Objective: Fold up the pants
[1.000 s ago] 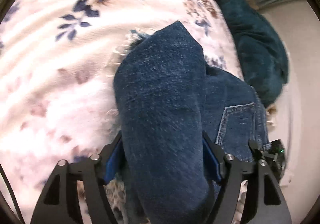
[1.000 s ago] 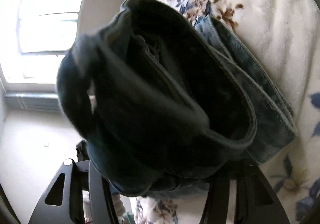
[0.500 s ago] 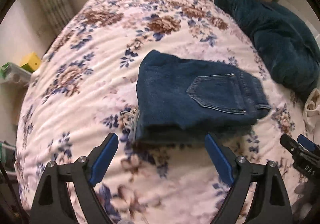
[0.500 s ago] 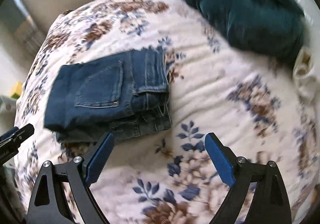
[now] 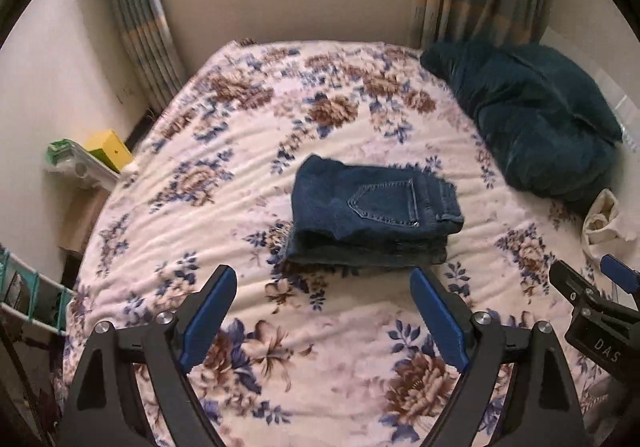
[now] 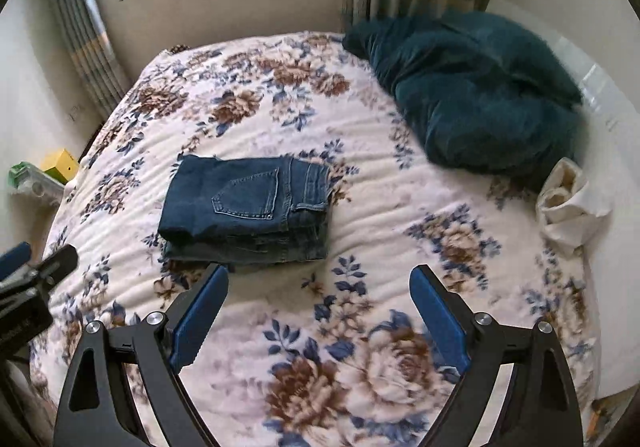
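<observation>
Since the frame half a second back, both grippers have drawn further away from the bed: the folded pants [image 5: 374,213] now appear smaller and well ahead of the fingertips, and the window and curtains have come into view. One second ago each gripper was clamped on denim; both are now released.

No containers hold anything relevant; a yellow box [image 5: 110,149] sits off the bed's far left edge, contents not visible.

The left gripper [image 5: 324,321] has its jaws spread wide, nothing between them. The pants lie ahead of and above its fingertips, roughly centred between the two blue pads, apart from both. The right gripper [image 6: 318,317] is likewise spread and empty; the pants [image 6: 248,207] lie ahead and toward its left finger, not touching it.

The pants rest as a compact stack, back pocket uppermost, on the floral blanket [image 5: 224,183]. A dark teal pillow [image 6: 476,103] lies beyond the right finger, well apart.
</observation>
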`<state>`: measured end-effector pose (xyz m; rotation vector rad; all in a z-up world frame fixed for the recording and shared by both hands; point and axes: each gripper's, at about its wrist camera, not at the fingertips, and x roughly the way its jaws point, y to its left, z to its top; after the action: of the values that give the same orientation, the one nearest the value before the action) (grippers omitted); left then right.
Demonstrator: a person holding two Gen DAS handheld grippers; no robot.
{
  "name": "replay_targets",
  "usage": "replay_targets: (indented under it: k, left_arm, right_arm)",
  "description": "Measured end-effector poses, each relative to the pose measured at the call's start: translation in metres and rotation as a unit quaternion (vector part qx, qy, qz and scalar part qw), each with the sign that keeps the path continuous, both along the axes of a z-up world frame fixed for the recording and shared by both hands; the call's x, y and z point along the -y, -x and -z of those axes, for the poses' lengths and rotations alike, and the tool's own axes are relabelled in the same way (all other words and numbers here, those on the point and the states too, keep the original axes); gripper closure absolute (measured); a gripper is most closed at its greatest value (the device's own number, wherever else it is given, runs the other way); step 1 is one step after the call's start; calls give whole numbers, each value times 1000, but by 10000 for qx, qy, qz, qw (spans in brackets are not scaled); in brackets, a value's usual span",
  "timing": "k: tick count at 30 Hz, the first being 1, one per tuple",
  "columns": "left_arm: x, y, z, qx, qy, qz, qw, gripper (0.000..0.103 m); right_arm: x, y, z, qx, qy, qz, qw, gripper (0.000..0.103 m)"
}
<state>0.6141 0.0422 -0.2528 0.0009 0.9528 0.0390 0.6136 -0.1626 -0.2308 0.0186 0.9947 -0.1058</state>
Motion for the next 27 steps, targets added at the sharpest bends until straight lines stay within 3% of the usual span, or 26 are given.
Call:
replay_targets:
  k: [11,19,27]
  left_arm:
    - [4,122,-106,614,-12,-130,9980,14]
    - [7,218,-152,909,24,100,9958,14]
    - [4,314,-196,1174,27,382,9924,14]
  right_arm:
    - [3,134,-133,625,78,-369,9973,9]
    - [-6,253,-215,1070,77,-457,9932,9]
    - [-14,374,-274,1264,108,-240,9916,9]
